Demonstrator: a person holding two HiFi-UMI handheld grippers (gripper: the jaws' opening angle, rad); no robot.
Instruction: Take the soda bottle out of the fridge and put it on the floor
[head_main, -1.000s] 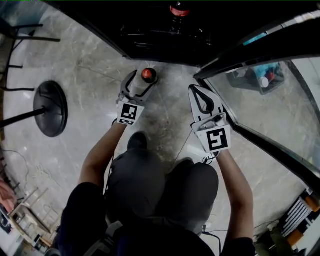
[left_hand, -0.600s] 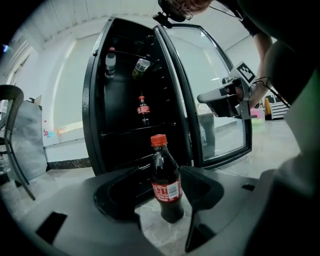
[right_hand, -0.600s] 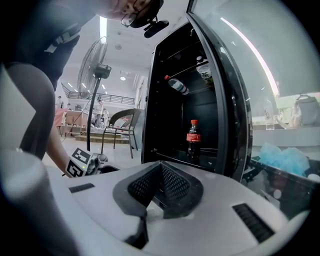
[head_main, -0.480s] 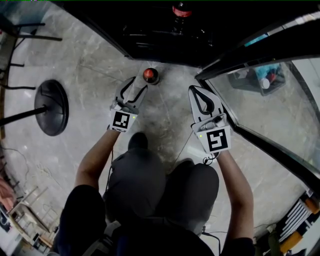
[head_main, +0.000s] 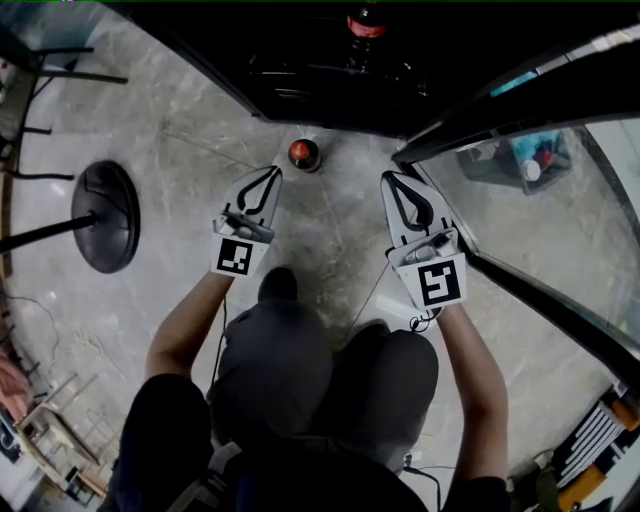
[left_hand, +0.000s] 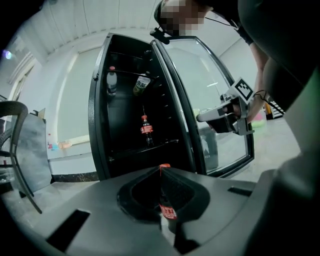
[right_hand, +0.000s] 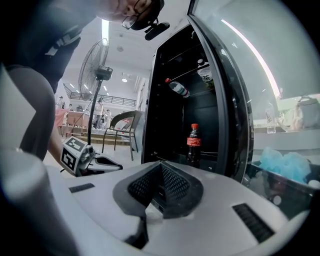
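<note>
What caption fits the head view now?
Soda bottle stands on the floor before the open fridge; left claw, just closed empty, sits clear of it; right claw shut.

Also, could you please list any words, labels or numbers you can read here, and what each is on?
Nothing can be quoted.
Red label on the soda bottle on the floor: too blurred.
Red label on the standing bottle in the fridge: too small.
Green-and-white label on the tilted bottle higher up: too small.
Patterns on the marker cubes of the left tool and right tool: no words.
</note>
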